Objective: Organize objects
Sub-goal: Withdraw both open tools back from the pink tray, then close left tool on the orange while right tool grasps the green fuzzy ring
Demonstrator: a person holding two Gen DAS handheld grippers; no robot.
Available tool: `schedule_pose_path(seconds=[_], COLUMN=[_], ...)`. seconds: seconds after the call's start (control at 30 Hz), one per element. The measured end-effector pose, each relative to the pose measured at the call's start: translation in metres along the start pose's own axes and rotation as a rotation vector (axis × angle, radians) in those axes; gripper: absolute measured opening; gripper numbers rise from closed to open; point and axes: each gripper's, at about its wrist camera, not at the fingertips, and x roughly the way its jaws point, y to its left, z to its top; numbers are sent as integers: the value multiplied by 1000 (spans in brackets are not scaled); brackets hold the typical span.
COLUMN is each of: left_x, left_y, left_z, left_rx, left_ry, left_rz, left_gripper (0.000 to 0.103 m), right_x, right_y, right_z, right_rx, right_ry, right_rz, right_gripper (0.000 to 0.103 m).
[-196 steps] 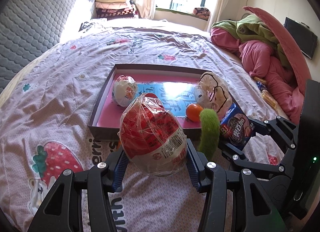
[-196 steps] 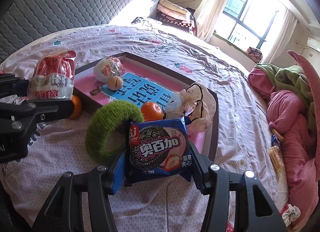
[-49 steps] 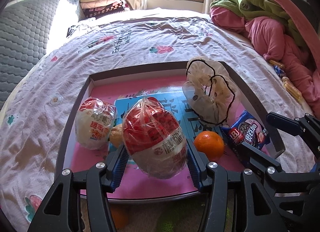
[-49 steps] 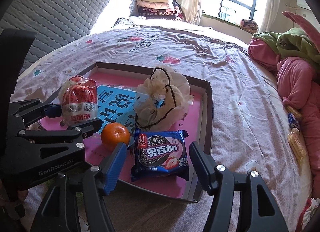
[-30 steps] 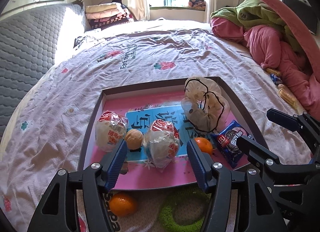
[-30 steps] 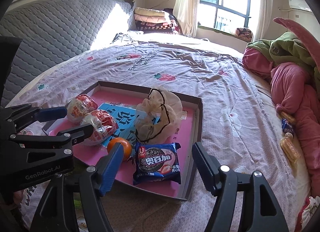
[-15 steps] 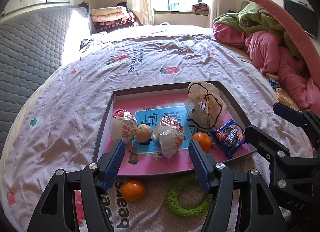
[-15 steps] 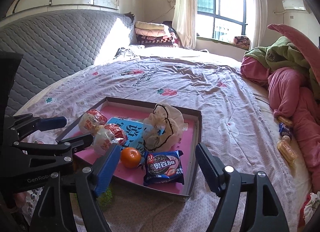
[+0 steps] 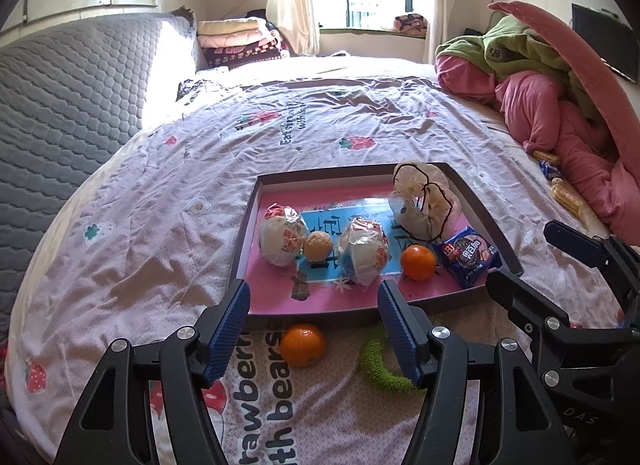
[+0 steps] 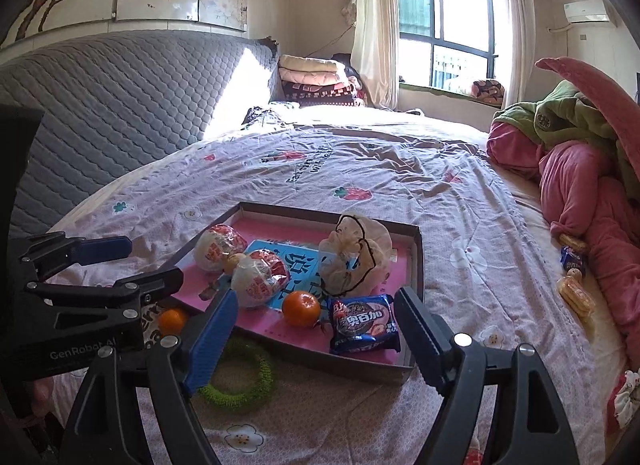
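Observation:
A pink-lined box tray (image 9: 492, 225) (image 10: 418, 261) lies on the bed. In it are two wrapped red-and-white buns (image 9: 280, 239) (image 9: 364, 251), a small brown ball (image 9: 318, 245), an orange (image 9: 418, 262), a blue cookie packet (image 9: 470, 255) (image 10: 364, 323) and a beige scrunchie (image 9: 424, 201) (image 10: 354, 255). A second orange (image 9: 302, 345) (image 10: 172, 321) and a green ring (image 9: 380, 363) (image 10: 238, 379) lie on the sheet in front of the tray. My left gripper (image 9: 314, 329) and right gripper (image 10: 320, 339) are both open and empty, held back from the tray.
A grey quilted headboard (image 9: 60, 105) runs along the left. A pile of pink and green bedding (image 9: 560, 105) lies at the right, with small snack packets (image 10: 574, 281) beside it. Folded blankets (image 10: 316, 81) sit near the window.
Both grippers let go of the bun and the cookie packet in the tray, opened, and have drawn back and up from it.

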Motion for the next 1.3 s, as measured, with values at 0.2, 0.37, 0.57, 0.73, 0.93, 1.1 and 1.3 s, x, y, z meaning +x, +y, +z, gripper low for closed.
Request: schedule_pose_path(seconds=[0.2, 0.37, 0.57, 0.73, 0.93, 1.1, 1.3], left_x=[-4, -2, 7, 20, 36, 50, 69], left_y=[15, 25, 27, 29, 30, 25, 24], left_z=[-16, -28, -42, -54, -58, -56, -53], left_rx=[-11, -16, -1, 2, -28, -28, -35], left_ry=[19, 38, 66, 98, 121, 131, 151], left_rz=[17, 29, 30, 30, -6, -26, -39], left_gripper=[68, 68, 68, 68, 68, 68, 68], right_x=[2, 8, 15, 22, 31, 41, 53], right_y=[11, 20, 32, 39, 48, 52, 56], right_z=[-12, -24, -39, -50, -60, -65, -68], right_rx=[-6, -11, -21, -21, -40, -47, -53], right_ry=[39, 80, 122, 159, 192, 212, 233], right_rz=[1, 4, 8, 23, 42, 50, 64], right_gripper=[80, 80, 80, 80, 80, 80, 80])
